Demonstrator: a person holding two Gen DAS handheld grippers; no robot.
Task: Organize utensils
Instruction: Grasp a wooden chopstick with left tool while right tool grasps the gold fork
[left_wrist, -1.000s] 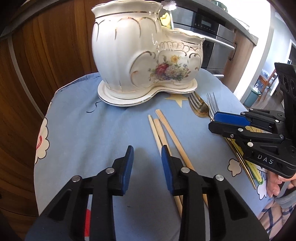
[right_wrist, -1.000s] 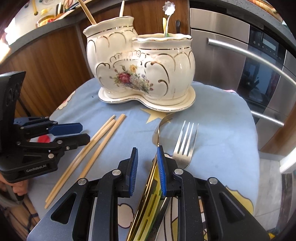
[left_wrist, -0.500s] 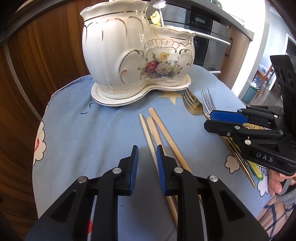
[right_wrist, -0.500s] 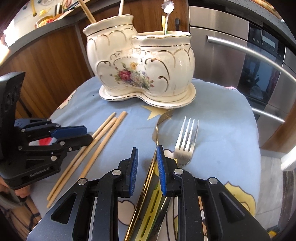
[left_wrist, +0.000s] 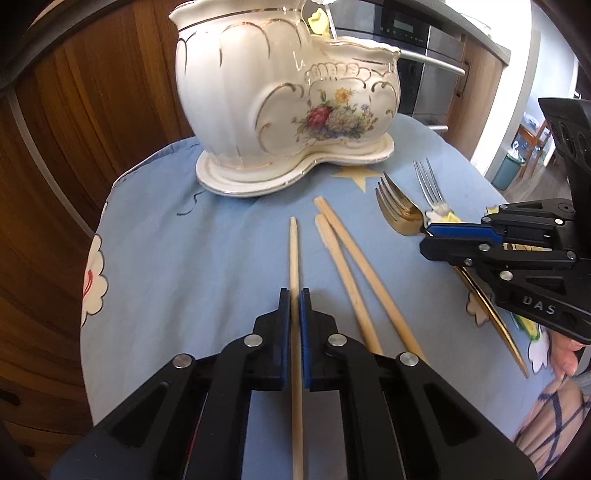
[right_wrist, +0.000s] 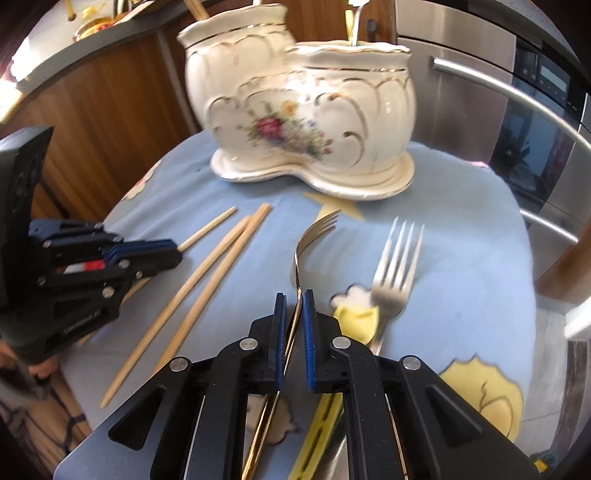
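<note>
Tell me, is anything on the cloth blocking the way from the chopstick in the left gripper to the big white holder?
Nothing visible does. The left gripper grips one chopstick, and only bare blue cloth lies between its tip and the holder. The other chopsticks lie off to the right.

Bright daylight floods in from the upper right beyond the jaws, blowing out that corner. Fisheye bending and dark vignetting ring both views; the right wrist view is slightly motion-blurred.

Bare blue cloth (left_wrist: 207, 266) lies open leftward; the ceramic holder (left_wrist: 280, 99) blocks ahead, two loose chopsticks (left_wrist: 354, 273) rightward.
</note>
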